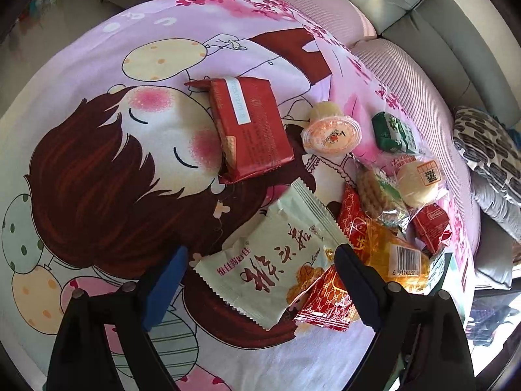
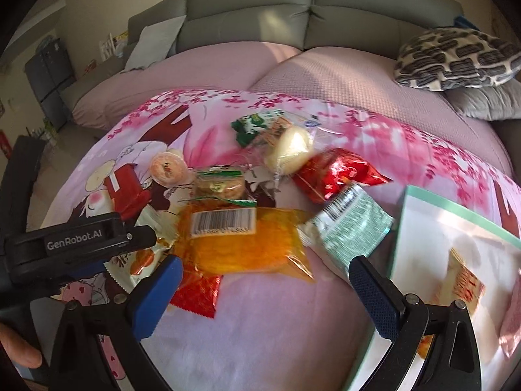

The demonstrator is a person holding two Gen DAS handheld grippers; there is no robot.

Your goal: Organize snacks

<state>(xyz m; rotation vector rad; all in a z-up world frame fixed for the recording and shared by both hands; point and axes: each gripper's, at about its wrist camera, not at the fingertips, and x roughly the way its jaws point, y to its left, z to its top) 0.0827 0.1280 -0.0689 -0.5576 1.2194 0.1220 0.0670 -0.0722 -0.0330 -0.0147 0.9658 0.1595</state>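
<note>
Pink cartoon sheet [image 1: 97, 169]; red packet [image 1: 329, 296] half hidden under orange snack [image 1: 390, 254].

Both views look steeply down from close above a cartoon-print sheet [image 1: 97, 169] spread over a sofa [image 2: 247, 9]. The left wrist camera faces along its 2 fingers toward the sheet's far edge, with the sofa back curving across the top right. The right wrist camera, set further toward the sheet's right edge, faces the sofa back squarely and catches the left gripper [image 2: 97, 241] entering from its left side. Both share the snack pile: the orange barcoded packet [image 1: 397, 260] [image 2: 241, 244], the jelly cup [image 1: 332, 135] [image 2: 167, 167] and the patterned cushion [image 1: 488, 150] [image 2: 456, 58].
</note>
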